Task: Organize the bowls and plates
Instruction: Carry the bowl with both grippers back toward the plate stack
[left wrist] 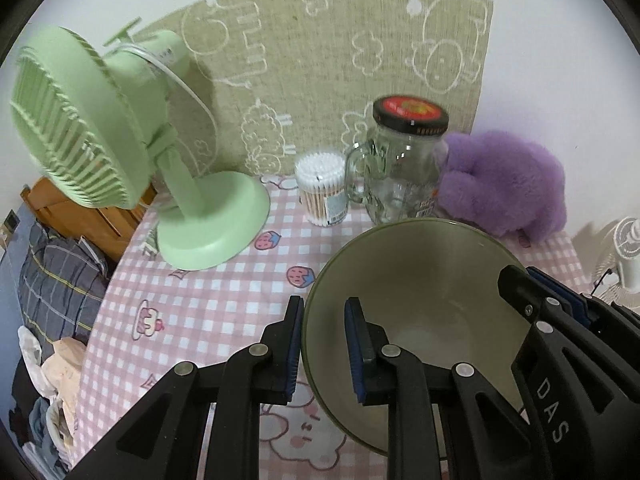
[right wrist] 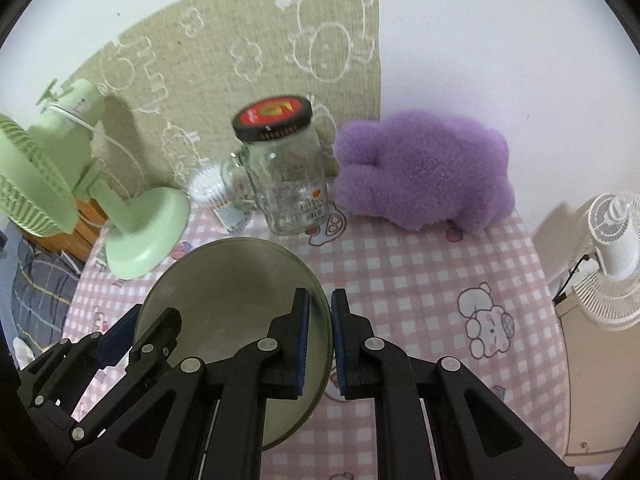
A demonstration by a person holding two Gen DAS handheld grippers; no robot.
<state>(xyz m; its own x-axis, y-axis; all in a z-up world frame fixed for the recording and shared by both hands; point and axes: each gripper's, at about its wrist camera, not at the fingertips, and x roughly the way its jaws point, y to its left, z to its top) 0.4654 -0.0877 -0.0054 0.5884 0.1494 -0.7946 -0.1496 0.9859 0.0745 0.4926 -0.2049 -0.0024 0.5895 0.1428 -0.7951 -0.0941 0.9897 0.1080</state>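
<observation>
An olive-green bowl (left wrist: 420, 300) is held above the pink checked tablecloth (left wrist: 208, 300). My left gripper (left wrist: 324, 344) straddles its left rim, one finger outside and one inside, with a gap between the pads and the rim. My right gripper (right wrist: 320, 344) is shut on the bowl's right rim (right wrist: 326, 320). The bowl (right wrist: 224, 280) looks empty in both views. The right gripper also shows in the left wrist view (left wrist: 560, 312), and the left gripper in the right wrist view (right wrist: 132, 332).
A green desk fan (left wrist: 100, 140) stands at the back left. A glass jar with a black and red lid (left wrist: 404, 168), a cotton-swab tub (left wrist: 322, 188) and a purple plush toy (left wrist: 504, 184) line the wall. A white fan (right wrist: 612, 248) stands off the table's right.
</observation>
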